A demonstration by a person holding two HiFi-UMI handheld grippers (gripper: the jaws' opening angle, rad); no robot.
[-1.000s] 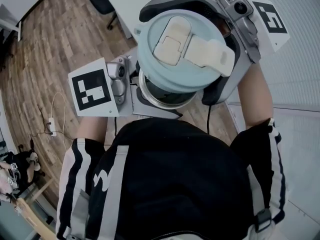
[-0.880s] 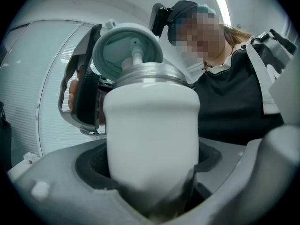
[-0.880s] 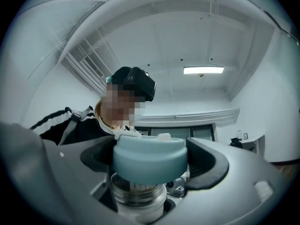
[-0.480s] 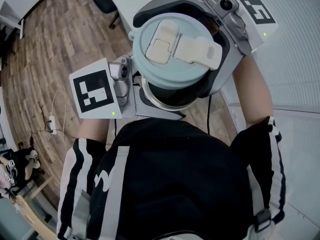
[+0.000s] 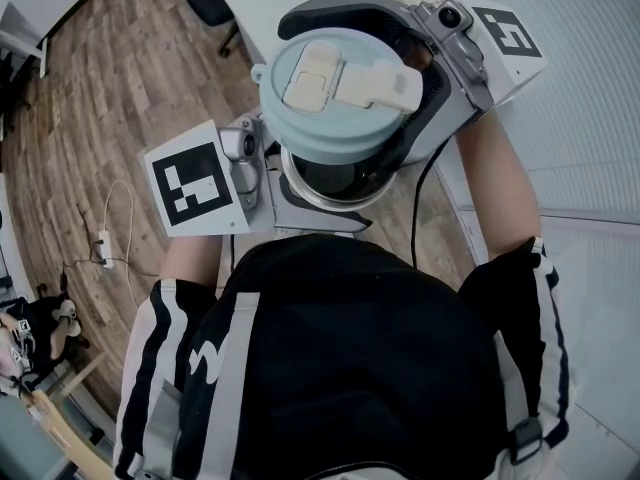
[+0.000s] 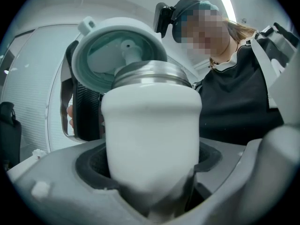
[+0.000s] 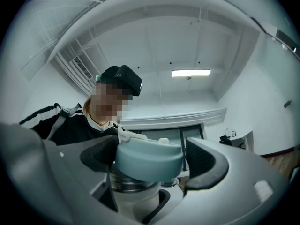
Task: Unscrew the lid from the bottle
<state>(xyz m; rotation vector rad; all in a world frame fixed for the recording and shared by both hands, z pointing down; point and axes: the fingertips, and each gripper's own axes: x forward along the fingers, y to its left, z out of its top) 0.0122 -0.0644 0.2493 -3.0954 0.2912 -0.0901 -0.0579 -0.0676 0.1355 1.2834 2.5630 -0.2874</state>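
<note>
The bottle (image 6: 151,139) is clamped by its white body between the jaws of the left gripper (image 6: 150,186), low in the middle of the left gripper view, with its steel threaded neck (image 6: 152,74) bared above. The lid (image 5: 335,93) is gripped between the closed pads of the right gripper (image 7: 150,161) and is held off the neck. It is tilted, so that its hollow underside (image 6: 119,55) is shown at the upper left of the left gripper view. In the right gripper view the pale blue lid is seen between the dark pads, just above the steel rim.

Against the head view of half a second ago, the lid is shifted up and to the left of the frame and is tipped further, so that its side wall is now shown. More of the bottle's dark mouth (image 5: 335,183) is uncovered beneath it. A second ago the mouth was covered more fully still. The right gripper's marker cube (image 5: 510,33) is carried higher toward the upper right corner. The left gripper's marker cube (image 5: 195,183) and the bottle are kept almost where they were, at the middle left
</note>
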